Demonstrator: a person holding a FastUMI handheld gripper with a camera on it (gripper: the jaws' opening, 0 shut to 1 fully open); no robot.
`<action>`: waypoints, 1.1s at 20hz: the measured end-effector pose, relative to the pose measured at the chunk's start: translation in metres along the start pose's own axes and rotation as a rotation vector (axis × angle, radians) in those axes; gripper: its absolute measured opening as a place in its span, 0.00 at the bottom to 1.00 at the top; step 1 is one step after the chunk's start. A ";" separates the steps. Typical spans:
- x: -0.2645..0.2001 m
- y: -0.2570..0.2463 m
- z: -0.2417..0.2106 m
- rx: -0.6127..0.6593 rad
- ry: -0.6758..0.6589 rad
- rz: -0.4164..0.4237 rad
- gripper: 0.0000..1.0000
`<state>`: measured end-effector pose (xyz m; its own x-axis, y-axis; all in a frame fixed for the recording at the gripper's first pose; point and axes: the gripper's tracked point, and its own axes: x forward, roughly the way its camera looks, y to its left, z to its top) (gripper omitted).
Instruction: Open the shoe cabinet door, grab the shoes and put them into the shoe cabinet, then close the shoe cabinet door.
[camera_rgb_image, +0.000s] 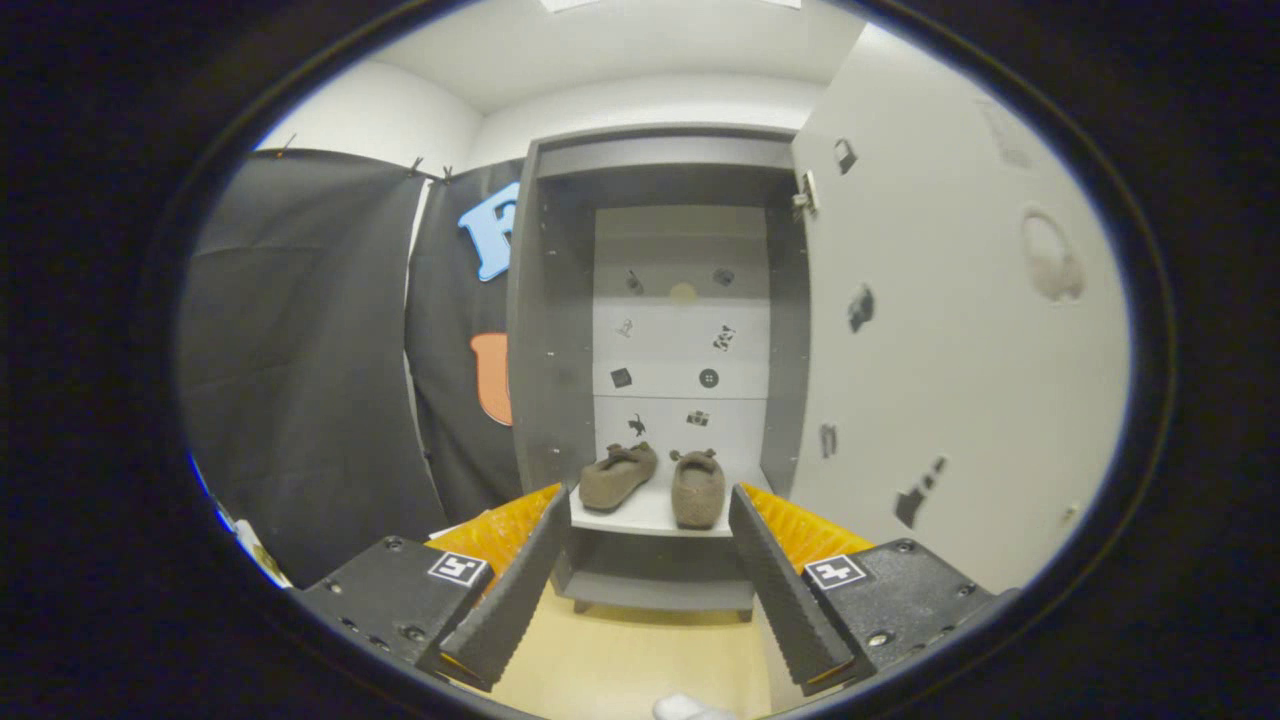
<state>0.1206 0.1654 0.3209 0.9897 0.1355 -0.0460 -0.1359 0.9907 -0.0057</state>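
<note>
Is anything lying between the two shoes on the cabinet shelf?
No. In the gripper view, only bare shelf separates the left shoe from the right shoe; the open hand-held gripper holds nothing.

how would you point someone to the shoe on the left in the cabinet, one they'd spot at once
Start at the tall grey shoe cabinet with its door swung open, beyond the open, empty tool. On its white shelf sit two brown fuzzy slippers. The left brown slipper lies angled, toe pointing toward the other, while the right brown slipper points straight out at you.
</note>
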 end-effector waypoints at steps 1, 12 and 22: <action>-0.021 -0.007 -0.004 -0.005 0.004 -0.001 1.00; -0.156 -0.157 -0.021 0.035 -0.001 -0.194 1.00; -0.111 -0.263 -0.026 0.080 0.036 -0.085 0.99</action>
<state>0.0458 -0.1099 0.3016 0.9950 0.0514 -0.0850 -0.0457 0.9966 0.0687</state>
